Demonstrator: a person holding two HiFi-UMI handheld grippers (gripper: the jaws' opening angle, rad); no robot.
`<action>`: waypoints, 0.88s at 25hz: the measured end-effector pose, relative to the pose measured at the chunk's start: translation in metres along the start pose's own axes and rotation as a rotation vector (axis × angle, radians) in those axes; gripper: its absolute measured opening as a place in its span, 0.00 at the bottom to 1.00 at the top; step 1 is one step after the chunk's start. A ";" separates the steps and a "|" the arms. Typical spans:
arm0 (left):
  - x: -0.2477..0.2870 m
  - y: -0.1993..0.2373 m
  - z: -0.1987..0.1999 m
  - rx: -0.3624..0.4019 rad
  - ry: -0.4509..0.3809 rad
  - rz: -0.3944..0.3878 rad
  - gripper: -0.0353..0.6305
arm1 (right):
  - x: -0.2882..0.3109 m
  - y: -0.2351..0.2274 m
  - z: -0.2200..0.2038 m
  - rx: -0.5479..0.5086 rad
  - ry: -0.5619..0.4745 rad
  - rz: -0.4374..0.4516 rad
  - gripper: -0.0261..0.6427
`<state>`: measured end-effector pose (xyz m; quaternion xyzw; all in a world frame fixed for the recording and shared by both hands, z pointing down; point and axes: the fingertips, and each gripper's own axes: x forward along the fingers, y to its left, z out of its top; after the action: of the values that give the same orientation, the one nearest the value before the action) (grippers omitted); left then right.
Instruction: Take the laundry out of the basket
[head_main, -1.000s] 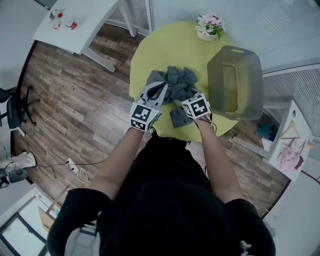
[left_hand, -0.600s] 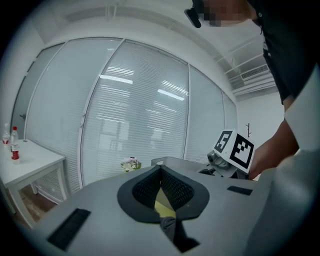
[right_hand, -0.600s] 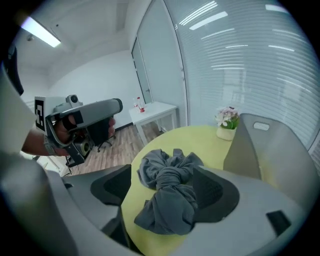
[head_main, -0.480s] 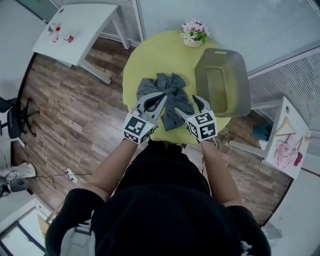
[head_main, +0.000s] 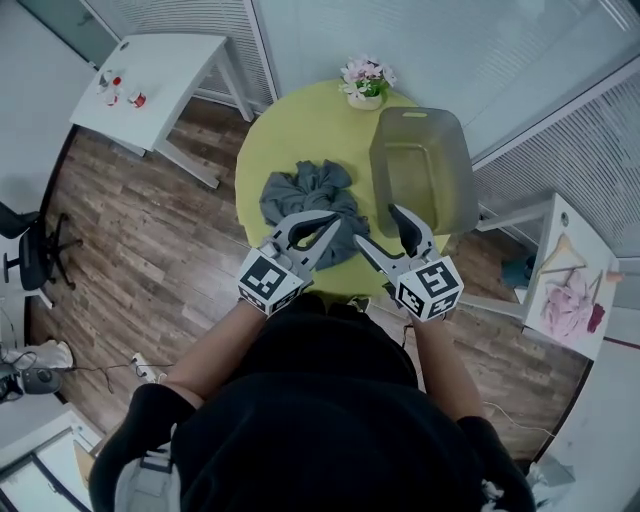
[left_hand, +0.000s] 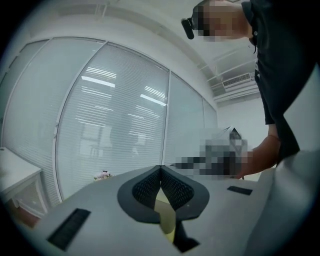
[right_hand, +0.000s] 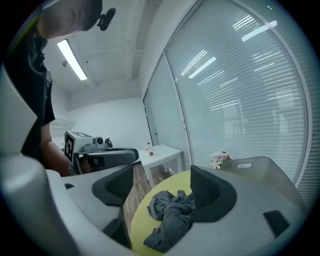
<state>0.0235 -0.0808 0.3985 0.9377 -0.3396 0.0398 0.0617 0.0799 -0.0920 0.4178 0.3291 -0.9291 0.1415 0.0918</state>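
A crumpled grey garment (head_main: 303, 198) lies on the round yellow-green table (head_main: 300, 120), left of the translucent grey basket (head_main: 420, 170). Nothing shows inside the basket. My left gripper (head_main: 331, 219) hovers above the table's near edge with its jaws shut on nothing; in the left gripper view its tips (left_hand: 161, 171) meet and point at the window blinds. My right gripper (head_main: 378, 226) is held open beside it, clear of the cloth. In the right gripper view the garment (right_hand: 170, 214) shows on the table beyond the open jaws (right_hand: 162, 175), with the basket (right_hand: 255, 167) at right.
A pot of pink flowers (head_main: 365, 78) stands at the table's far edge. A white side table (head_main: 150, 75) stands at the back left on the wooden floor (head_main: 130, 220). A white stand holding papers (head_main: 575, 290) is at right.
Both grippers have drawn back from the garment toward the person and risen. The right gripper has let go of the cloth and opened. The garment stays on the table.
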 end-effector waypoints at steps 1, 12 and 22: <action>0.002 -0.005 0.004 0.013 -0.004 -0.011 0.07 | -0.007 0.001 0.007 -0.010 -0.023 0.008 0.60; 0.019 -0.034 0.028 0.055 -0.037 -0.057 0.07 | -0.057 -0.007 0.042 -0.120 -0.186 -0.087 0.15; 0.027 -0.040 0.029 0.076 -0.034 -0.077 0.07 | -0.069 -0.013 0.045 -0.142 -0.217 -0.102 0.07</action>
<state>0.0713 -0.0716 0.3695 0.9523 -0.3024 0.0341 0.0217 0.1374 -0.0755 0.3596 0.3821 -0.9232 0.0340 0.0212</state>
